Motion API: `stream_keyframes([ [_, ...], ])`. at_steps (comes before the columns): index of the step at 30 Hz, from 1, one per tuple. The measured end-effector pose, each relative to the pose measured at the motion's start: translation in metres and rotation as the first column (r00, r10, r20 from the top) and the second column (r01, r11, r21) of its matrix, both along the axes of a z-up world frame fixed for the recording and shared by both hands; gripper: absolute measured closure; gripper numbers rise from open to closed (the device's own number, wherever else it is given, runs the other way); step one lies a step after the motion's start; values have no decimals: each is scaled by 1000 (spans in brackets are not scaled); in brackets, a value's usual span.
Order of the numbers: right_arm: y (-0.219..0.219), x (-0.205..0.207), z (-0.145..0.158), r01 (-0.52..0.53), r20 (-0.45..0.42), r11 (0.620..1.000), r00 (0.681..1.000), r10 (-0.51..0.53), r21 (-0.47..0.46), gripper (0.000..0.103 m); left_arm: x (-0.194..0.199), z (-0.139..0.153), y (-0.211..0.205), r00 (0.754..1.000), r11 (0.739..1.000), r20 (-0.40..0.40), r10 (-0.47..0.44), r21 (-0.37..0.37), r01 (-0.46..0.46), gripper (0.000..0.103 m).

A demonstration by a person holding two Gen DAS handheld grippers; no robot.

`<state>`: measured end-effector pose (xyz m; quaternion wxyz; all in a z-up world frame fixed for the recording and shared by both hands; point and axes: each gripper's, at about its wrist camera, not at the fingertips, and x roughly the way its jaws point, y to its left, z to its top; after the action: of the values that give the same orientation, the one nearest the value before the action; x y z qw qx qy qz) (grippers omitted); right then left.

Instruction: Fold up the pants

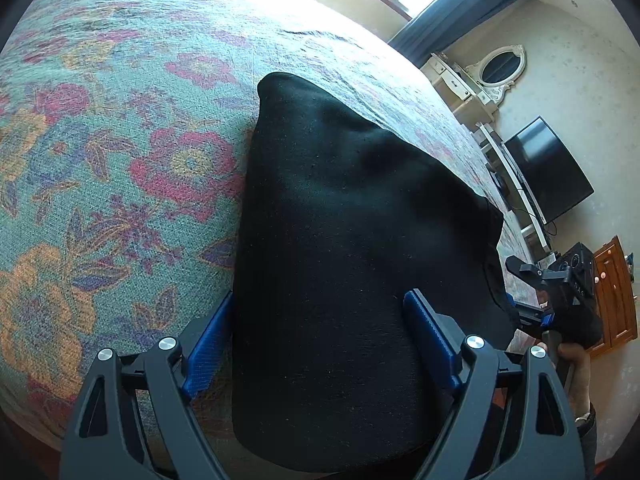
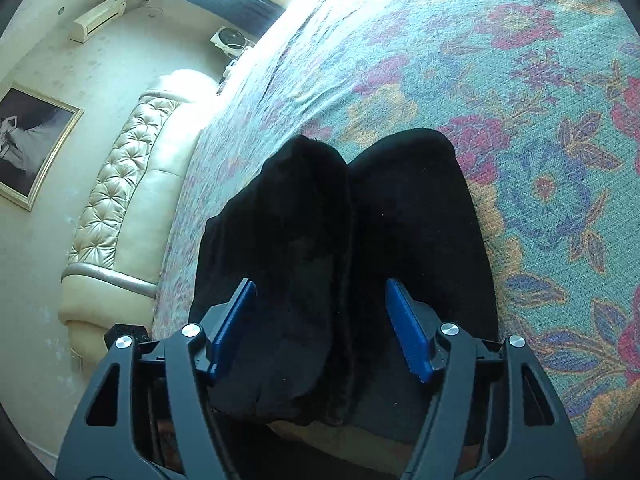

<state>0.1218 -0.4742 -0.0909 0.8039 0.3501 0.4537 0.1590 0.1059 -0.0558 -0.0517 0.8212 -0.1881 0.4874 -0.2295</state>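
Observation:
Black pants lie on a floral bedspread and run away from me. My left gripper is open, its blue pads on either side of the near end of the cloth, with the cloth between and partly over the left pad. In the right wrist view the pants show as two leg parts side by side. My right gripper is open above their near end. The right gripper also shows at the far right of the left wrist view, at the bed's edge.
A tufted cream headboard stands at the left of the bed. A dark TV, a white dresser with an oval mirror and a wooden cabinet line the far wall.

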Motion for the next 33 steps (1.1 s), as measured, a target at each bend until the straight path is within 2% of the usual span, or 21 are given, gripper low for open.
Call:
stream_keyframes([
  [1,3,2,-3,-35,-3,999,999,35,34,96,0,0,0,1000,1000,-1,1,-1,-1,20],
  [2,3,1,-2,-43,-6,997,999,43,61,94,0,0,1,1000,1000,-3,1,-4,-1,20],
  [5,4,-4,23,-67,48,997,997,68,-33,95,2,8,0,1000,1000,9,5,4,-5,20],
  [8,-10,-9,40,-33,76,992,996,42,-121,95,-1,18,-3,999,1000,41,-1,0,2,20],
  [11,-28,-8,26,-15,22,994,1000,17,-110,95,-1,18,-5,998,999,49,-35,-1,35,20],
  [15,-32,-7,2,-9,-3,995,1000,9,-96,93,3,5,-22,995,990,45,-85,115,79,19],
  [16,-34,-7,1,-10,-5,997,1000,10,-79,92,4,0,-22,996,991,32,-87,106,83,19],
  [18,-39,-7,0,-15,-13,999,1000,15,-37,90,5,-5,-16,997,996,25,-66,54,65,18],
  [21,-45,-11,12,-12,-22,1000,1000,12,4,73,4,-4,-15,996,994,29,-83,67,81,18],
  [23,-51,-19,24,4,-10,1000,1000,-4,-6,39,4,-3,-13,997,995,18,-76,65,75,18],
  [26,-65,-33,32,44,-6,999,999,-44,-16,27,0,0,-5,998,998,1,-61,32,61,18],
  [28,-77,-43,21,81,-43,996,996,-79,48,22,-3,-1,6,999,999,-22,-47,-2,47,18],
  [33,-82,-56,-24,96,-136,978,988,-71,184,22,-11,-11,37,992,983,-128,12,-182,-36,18],
])
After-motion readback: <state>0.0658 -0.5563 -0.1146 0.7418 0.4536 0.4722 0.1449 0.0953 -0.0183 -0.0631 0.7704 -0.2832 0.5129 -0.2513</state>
